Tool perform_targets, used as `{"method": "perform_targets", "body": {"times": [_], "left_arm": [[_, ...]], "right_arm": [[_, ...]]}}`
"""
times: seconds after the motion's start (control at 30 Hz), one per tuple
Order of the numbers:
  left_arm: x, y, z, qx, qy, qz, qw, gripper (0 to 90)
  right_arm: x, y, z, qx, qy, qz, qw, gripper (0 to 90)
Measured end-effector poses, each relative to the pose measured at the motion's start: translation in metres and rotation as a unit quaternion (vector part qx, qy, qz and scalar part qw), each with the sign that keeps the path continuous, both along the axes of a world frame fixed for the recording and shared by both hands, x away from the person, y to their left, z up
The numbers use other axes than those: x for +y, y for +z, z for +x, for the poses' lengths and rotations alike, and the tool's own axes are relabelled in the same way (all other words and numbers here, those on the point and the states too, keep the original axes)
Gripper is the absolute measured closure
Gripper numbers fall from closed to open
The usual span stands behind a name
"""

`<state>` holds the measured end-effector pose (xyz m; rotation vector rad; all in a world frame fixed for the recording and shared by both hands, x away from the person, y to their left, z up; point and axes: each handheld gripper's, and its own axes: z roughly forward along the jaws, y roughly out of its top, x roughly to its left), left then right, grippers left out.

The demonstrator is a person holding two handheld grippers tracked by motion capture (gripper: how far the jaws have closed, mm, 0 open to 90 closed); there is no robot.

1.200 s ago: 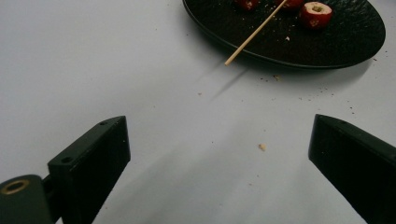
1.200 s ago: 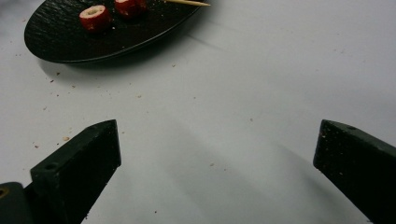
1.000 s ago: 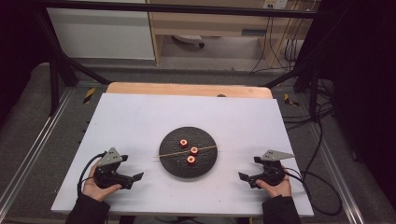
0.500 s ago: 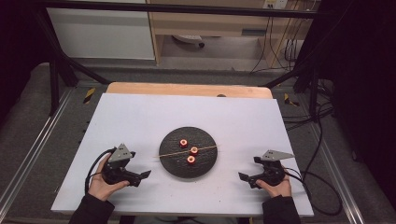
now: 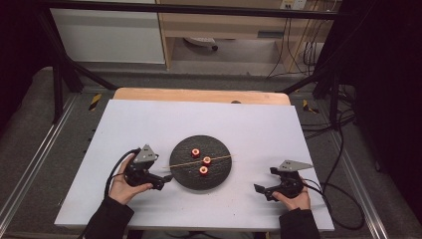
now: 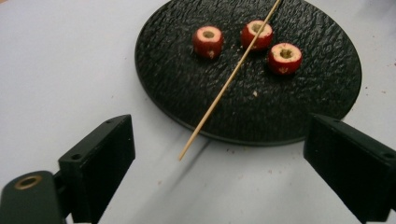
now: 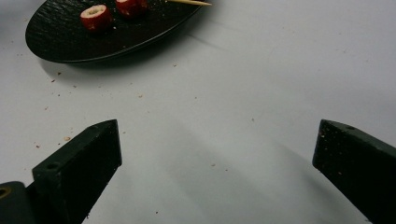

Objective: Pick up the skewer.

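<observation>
A round black plate (image 5: 218,172) (image 6: 299,102) lies at the middle of the white table, carrying three red cored fruit pieces (image 5: 204,170) (image 6: 208,41). A thin wooden skewer (image 5: 219,160) (image 6: 229,81) rests across the plate and over one piece, its tip overhanging the left rim. My left gripper (image 5: 160,180) (image 6: 219,175) is open just left of the plate, with the skewer tip between and ahead of its jaws. My right gripper (image 5: 264,191) (image 7: 217,172) stands open on bare table to the right of the plate (image 7: 70,42), nothing between its jaws.
The white tabletop (image 5: 149,124) carries scattered crumbs (image 7: 140,95) near the plate. A wooden edge (image 5: 199,94) runs along the table's far side. Cables (image 5: 338,199) trail off the right edge, and a black frame surrounds the table.
My left gripper has moved right and slightly forward, from the table's left front up to the plate's left rim. The right gripper has stayed in place.
</observation>
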<state>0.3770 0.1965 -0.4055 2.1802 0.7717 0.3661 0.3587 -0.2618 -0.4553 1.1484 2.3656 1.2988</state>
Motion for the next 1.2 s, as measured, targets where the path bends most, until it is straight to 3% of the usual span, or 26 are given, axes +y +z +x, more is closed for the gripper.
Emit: {"method": "perform_targets", "body": {"times": [0.33, 0.6, 0.63, 0.87, 1.2], "left_arm": [[-0.028, -0.002, 0.018, 0.007, -0.016, 0.010, 0.9998, 21.0], [-0.043, -0.009, 0.032, 0.011, -0.024, 0.029, 0.9992, 34.2], [-0.045, -0.010, 0.033, 0.013, -0.027, 0.032, 0.9990, 39.5], [-0.051, -0.016, 0.040, 0.028, -0.045, 0.040, 0.9978, 51.3], [-0.054, -0.023, 0.043, 0.031, -0.059, 0.055, 0.9963, 67.0]], "right_arm": [[0.000, 0.000, 0.000, 0.001, 0.003, -0.002, 1.0000, 2.0], [0.001, -0.001, 0.001, 0.001, 0.004, -0.002, 1.0000, 2.1], [0.001, -0.001, 0.001, 0.002, 0.004, -0.002, 1.0000, 2.1], [0.001, -0.002, 0.001, 0.001, 0.004, -0.001, 1.0000, 2.2], [0.002, -0.002, 0.001, 0.004, 0.006, -0.002, 1.0000, 2.2]]}}
